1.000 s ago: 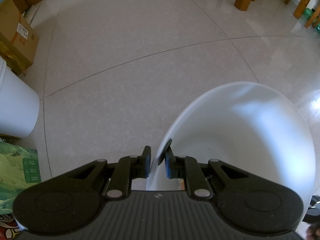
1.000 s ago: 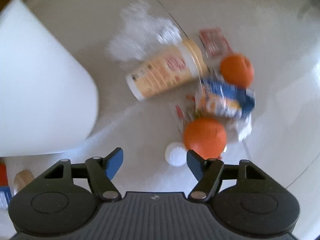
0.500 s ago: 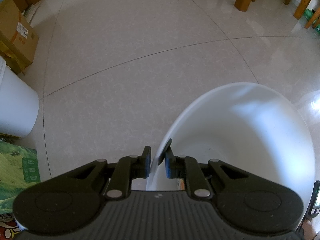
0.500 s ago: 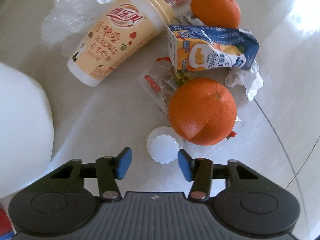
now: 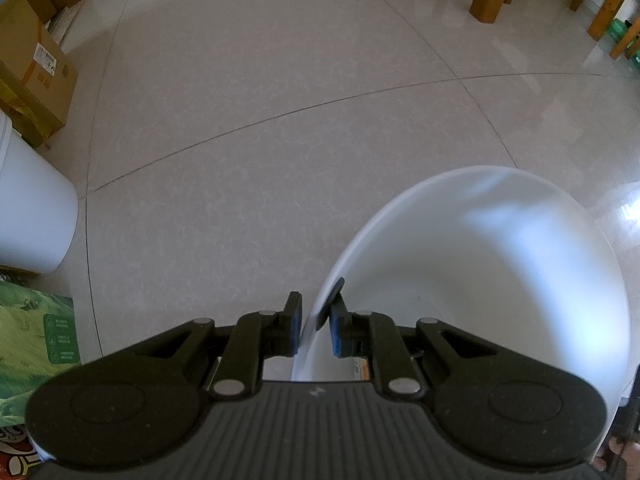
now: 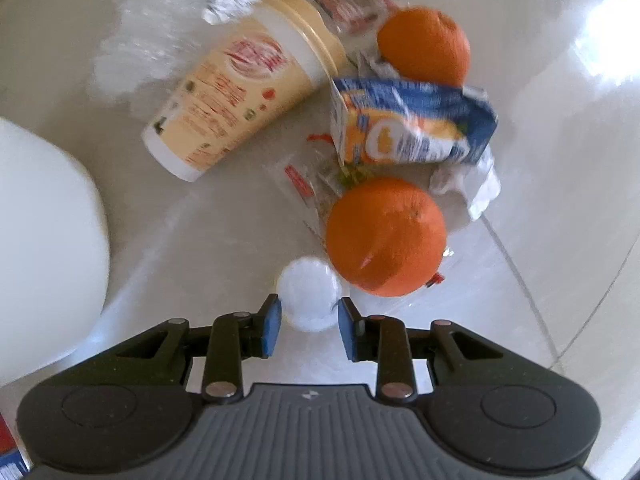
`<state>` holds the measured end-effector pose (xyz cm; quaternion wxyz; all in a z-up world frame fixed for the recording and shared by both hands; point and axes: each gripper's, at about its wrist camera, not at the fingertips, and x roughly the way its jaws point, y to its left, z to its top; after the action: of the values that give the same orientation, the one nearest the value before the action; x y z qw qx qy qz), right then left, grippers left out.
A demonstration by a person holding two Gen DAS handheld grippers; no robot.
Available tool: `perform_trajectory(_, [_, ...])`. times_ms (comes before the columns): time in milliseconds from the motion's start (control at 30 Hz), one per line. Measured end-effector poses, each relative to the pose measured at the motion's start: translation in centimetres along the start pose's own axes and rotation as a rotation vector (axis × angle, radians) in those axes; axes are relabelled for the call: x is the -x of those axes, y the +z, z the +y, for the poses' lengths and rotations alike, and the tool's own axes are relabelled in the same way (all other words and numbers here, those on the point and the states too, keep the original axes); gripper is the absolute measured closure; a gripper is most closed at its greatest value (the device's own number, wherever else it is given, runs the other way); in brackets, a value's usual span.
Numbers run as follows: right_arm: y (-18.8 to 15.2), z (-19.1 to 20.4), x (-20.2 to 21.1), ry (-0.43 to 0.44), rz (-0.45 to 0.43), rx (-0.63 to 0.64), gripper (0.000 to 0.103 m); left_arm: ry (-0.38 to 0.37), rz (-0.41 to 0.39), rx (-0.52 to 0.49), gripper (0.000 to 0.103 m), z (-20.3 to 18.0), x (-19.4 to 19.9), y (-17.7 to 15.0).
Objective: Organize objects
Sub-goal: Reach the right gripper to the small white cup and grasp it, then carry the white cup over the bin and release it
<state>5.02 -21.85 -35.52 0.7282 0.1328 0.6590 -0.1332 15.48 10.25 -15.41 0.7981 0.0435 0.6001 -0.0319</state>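
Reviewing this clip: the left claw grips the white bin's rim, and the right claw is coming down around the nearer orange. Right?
Not quite. The right claw brackets the white bottle cap, not the orange beside it, as the right wrist view shows; its jaws have just been closing. The left claw does grip the white bin by its rim.

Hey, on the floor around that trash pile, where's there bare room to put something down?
Bare tile lies between the white bin and the milk tea cup, and right of the juice carton. It is crowded around the near orange.
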Motion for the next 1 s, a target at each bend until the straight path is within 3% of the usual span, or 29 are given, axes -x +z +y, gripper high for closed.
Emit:
perform_trajectory(300, [1.2,3.4,10.0,-0.016,-0.119,0.239,0.068,0.001,-0.002,-0.001,0.09,0.0,0.1,-0.1])
perform_trajectory(700, [1.3,10.5,24.4,0.111,-0.339,0.547,0.068,0.006,-0.002,-0.005,0.09,-0.1,0.1,-0.1])
perform_trajectory(833, [1.0,13.6,26.9,0.158,-0.386,0.629,0.068,0.003,-0.001,-0.002,0.09,0.0,0.1,0.0])
perform_trajectory(1000, [1.0,16.9,26.4,0.174,-0.381,0.687,0.068,0.002,0.0,0.001,0.09,0.1,0.0,0.0])
